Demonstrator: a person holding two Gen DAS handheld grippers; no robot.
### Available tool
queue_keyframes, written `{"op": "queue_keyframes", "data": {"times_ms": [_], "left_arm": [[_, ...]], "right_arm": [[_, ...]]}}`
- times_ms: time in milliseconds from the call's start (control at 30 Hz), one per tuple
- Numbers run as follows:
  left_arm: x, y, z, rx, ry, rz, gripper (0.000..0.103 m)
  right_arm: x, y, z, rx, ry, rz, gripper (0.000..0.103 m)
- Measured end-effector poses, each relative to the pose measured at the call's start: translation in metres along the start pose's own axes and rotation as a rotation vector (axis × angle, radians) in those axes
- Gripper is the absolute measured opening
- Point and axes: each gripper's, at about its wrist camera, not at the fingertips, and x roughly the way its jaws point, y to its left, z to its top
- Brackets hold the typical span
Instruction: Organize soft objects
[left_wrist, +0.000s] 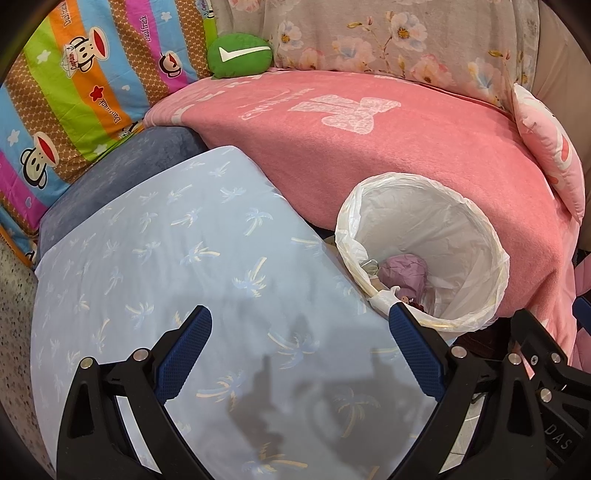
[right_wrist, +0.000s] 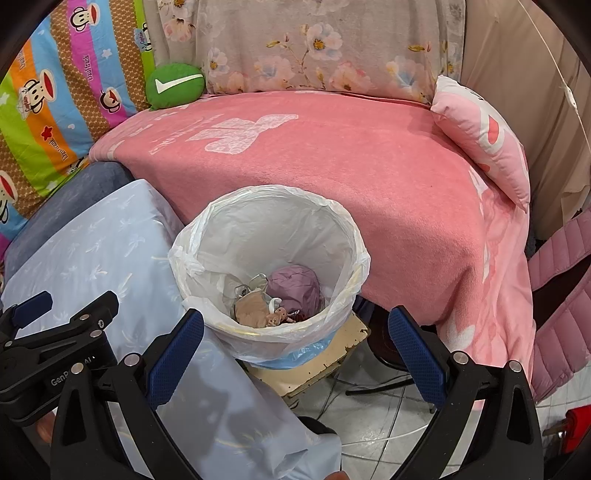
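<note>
Both grippers stand wide apart and empty. The left gripper (left_wrist: 299, 325) hovers above a light-blue palm-print cushion (left_wrist: 177, 258), casting its shadow on the fabric. The right gripper (right_wrist: 295, 325) hangs over a white bag-lined bin (right_wrist: 207, 240) that sits on a small worn stool (right_wrist: 332, 354), just beside the cushion and against the drape of a pink blanket (right_wrist: 369, 192). Inside the bin lie a mauve cloth bundle (right_wrist: 293, 288) and some small tan items, too crumpled to name. The remaining soft objects rest well apart from the tools: a green check-mark plush (left_wrist: 240, 55) at the back edge of the blanket and a pink pillow (right_wrist: 487, 144) on its right side. The step in hand appears to be choosing and reaching for the next soft item. Done well, the approach would clear the bin rim, descend squarely, and pinch a generous fold or corner, since plush fabric yields and may slip from a shallow grip.
</note>
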Motion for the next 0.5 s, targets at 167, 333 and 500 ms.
{"op": "queue_keyframes", "data": {"times_ms": [167,333,500], "left_arm": [[-0.0005,-0.0007,0.0000,0.004,-0.003,0.004,0.093],[-0.0001,-0.0010,0.0000,0.001,-0.001,0.004,0.092],[0.0037,0.0010,-0.0008,-0.002,0.019,0.004,0.093]], "right_arm": [[0.0000,0.0005,0.0003,0.000,-0.001,-0.001,0.097],[-0.0005,0.0015,0.0005,0.000,-0.001,0.000,0.097],[-0.0006,0.0023,0.0012,0.002,-0.003,0.001,0.097]]}}
